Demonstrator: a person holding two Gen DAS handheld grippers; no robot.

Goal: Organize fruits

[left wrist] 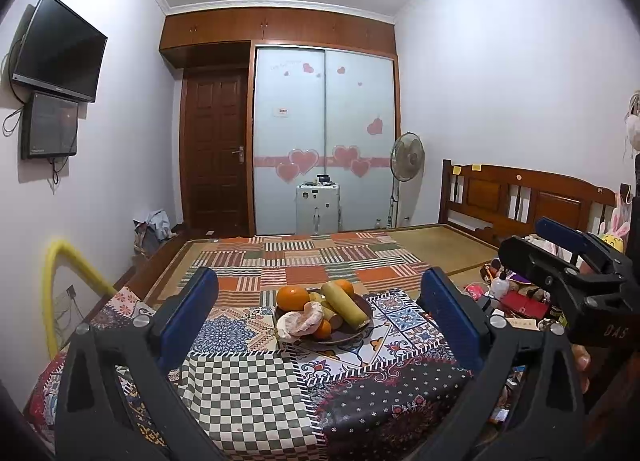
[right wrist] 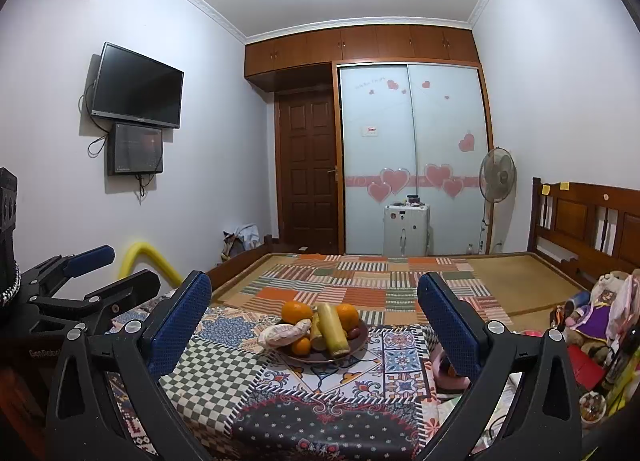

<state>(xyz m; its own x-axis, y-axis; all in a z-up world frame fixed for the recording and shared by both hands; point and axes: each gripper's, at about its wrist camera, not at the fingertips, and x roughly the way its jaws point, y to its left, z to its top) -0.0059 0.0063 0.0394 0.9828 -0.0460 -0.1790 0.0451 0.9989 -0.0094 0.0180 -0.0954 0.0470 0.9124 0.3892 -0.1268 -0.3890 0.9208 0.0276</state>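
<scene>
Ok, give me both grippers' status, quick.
Left gripper: open, holding nothing, short of the fruit plate.
Right gripper: open, holding nothing, also short of the plate.

A patterned-cloth table (left wrist: 248, 393) carries one dark fruit plate (left wrist: 362, 327).

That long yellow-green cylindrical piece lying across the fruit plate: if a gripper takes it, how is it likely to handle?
The yellow-green cylinder looks stiff and smooth, so it would probably keep its shape but might slip between flat pads. It lies propped on other fruit in the plate, so a push would likely roll it or shift the oranges beside it. Both grippers are open and well short of it.
</scene>
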